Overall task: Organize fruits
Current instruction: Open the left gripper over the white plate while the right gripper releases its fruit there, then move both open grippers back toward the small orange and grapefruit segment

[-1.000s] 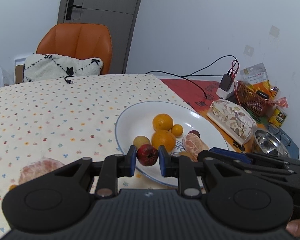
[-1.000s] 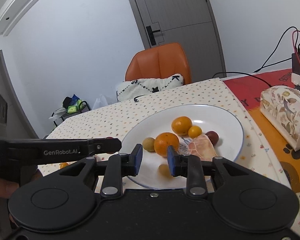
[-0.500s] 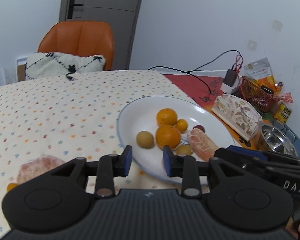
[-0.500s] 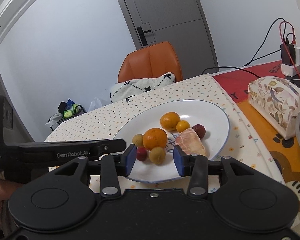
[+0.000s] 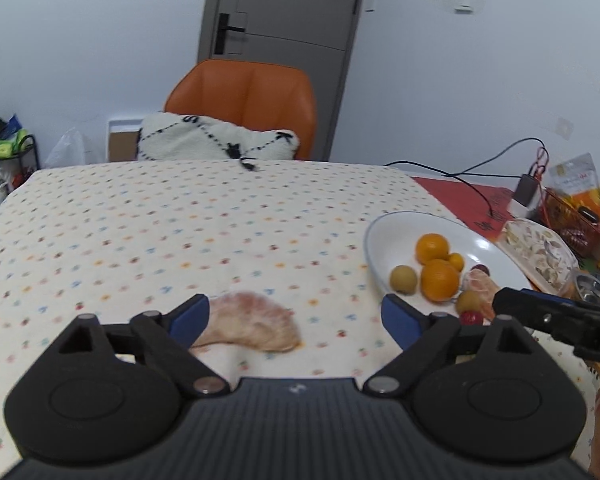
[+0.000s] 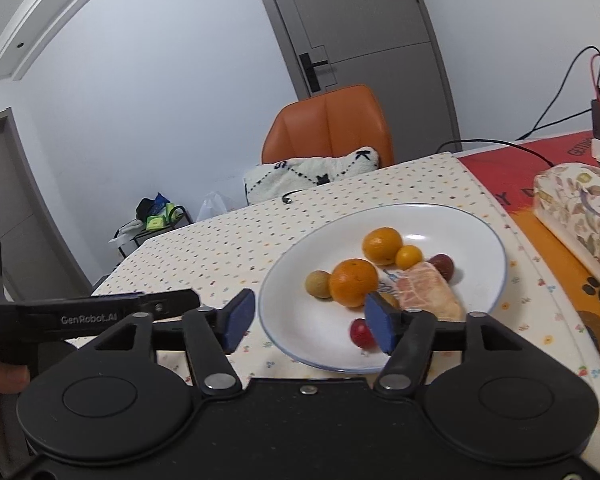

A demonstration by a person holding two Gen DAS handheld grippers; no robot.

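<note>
From the left wrist, the left gripper point(image 5: 294, 316) was opening with nothing clamped. One peeled pomelo segment point(image 5: 249, 326) lay on the tablecloth point(image 5: 180, 232) between its fingers, still to be collected. The plate point(image 5: 384, 240) sat at two o'clock.

From the right wrist, the right gripper point(image 6: 309, 320) was opening, empty, over the plate's point(image 6: 480, 232) near rim. I counted two oranges, one kumquat, two brownish fruits (possibly longans), two small red fruits and one pomelo segment.
</note>
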